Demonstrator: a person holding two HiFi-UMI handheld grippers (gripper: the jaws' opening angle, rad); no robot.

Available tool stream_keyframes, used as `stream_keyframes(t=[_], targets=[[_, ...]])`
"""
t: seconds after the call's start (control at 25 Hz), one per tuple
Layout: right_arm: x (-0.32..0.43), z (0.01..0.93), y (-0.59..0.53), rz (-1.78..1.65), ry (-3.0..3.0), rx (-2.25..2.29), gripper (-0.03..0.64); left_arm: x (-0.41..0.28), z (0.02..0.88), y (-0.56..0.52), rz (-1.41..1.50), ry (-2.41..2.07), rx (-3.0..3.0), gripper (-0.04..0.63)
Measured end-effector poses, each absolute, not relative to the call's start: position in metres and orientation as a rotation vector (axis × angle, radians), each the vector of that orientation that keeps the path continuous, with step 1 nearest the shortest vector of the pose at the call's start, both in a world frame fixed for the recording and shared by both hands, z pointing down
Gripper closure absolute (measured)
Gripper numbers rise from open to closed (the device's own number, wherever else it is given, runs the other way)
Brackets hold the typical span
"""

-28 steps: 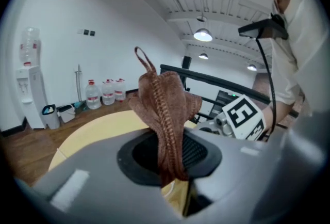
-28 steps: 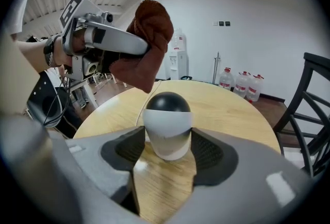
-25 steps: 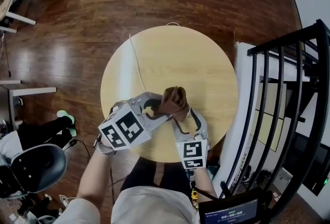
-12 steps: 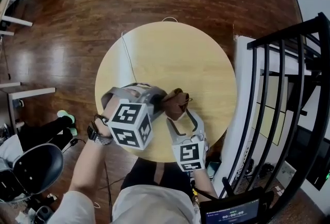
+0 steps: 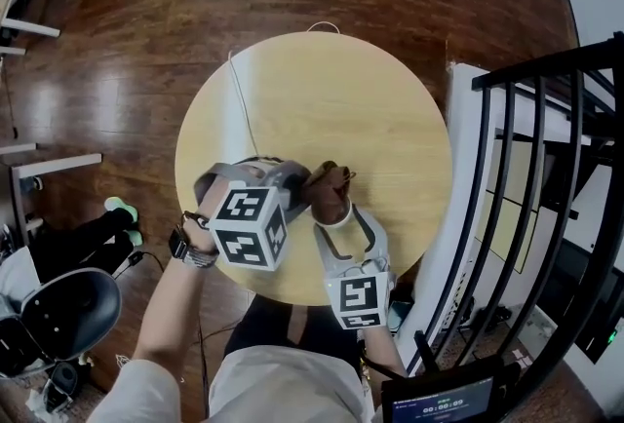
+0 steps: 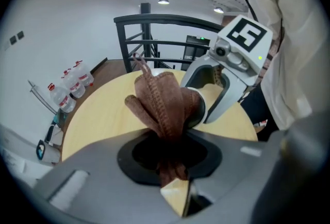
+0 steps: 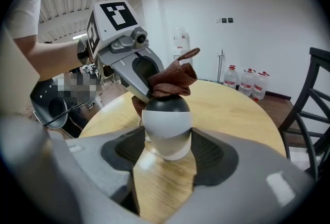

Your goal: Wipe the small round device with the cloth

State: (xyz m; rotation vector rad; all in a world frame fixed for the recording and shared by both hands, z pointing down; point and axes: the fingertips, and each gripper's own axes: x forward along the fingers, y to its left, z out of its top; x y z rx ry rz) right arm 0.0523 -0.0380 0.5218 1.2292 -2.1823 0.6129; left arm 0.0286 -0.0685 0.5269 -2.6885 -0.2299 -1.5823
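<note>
Left gripper (image 6: 172,169) rolled over, dragging its pinched cloth (image 6: 162,104) across the device (image 7: 166,120).
Mid-wipe, I judged; my right gripper (image 7: 166,152) clamped the device; next, probably its unseen far side.

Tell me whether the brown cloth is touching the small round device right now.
Touching. The right gripper view shows the cloth bunched directly on the dark top of the round device, with no gap between them.

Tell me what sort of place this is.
Likely an office or studio room: a round wooden table, water bottles along a white wall, and a black metal railing.
</note>
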Motion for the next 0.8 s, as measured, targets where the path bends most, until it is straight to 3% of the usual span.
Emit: stream_keyframes(t=[0.4, 0.56, 0.68, 0.8], targets=[[0.061, 0.522, -0.038, 0.628, -2.183, 1.215, 0.336, 0.02, 0.568, -0.062, -1.841, -0.22, -2.639, 0.512], [0.06, 0.525, -0.037, 0.631, -2.181, 1.211, 0.336, 0.019, 0.538, -0.081, -1.758, 0.014, -2.913, 0.512], [0.058, 0.525, -0.038, 0.628, -2.182, 1.206, 0.336, 0.031, 0.483, -0.087, -1.493, 0.022, -3.239, 0.512], [0.056, 0.524, -0.037, 0.625, -2.185, 1.213, 0.336, 0.035, 0.479, -0.079, -1.582, -0.131, -3.094, 0.511]])
